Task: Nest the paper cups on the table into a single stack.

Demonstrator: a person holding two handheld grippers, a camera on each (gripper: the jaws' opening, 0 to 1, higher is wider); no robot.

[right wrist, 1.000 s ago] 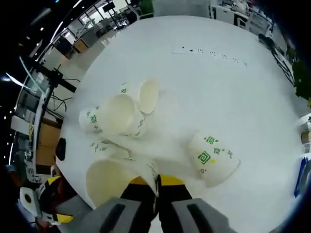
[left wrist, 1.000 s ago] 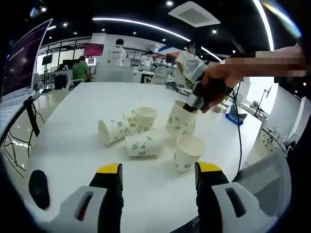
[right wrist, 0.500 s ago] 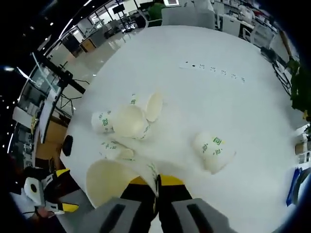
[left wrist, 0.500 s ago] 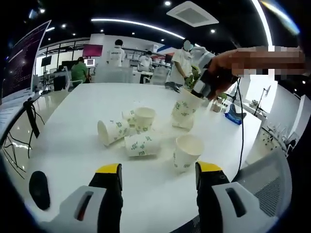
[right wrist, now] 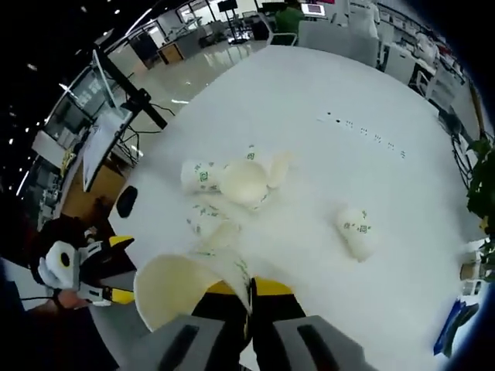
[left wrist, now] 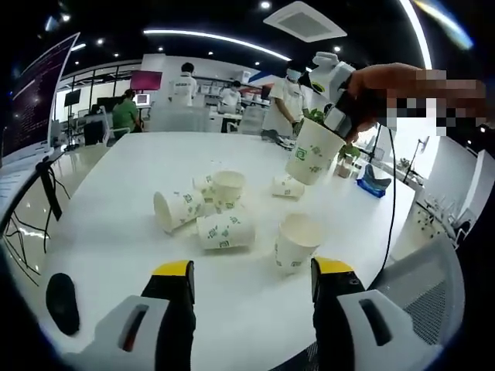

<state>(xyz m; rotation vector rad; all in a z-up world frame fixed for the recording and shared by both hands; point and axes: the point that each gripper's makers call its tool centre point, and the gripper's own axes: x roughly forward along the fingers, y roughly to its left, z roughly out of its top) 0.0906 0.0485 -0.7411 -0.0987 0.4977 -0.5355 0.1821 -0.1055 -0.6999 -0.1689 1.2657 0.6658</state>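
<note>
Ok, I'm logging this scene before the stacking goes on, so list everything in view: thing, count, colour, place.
held cup: one, white with green print, in the air in the right gripper
standing cup: one, same print, upright at the table's near side
cup cluster: several, tipped and touching, mid-table
lone cup: one, on its side, apart from the cluster
table: one, white
black mouse: one, near table edge
people: several, background
left gripper: yellow-tipped, open
right gripper: shut on the held cup's rim

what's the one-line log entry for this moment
right tongs: shut on cup, lifted off table | left tongs: open, idle | upright cup near left tongs
</note>
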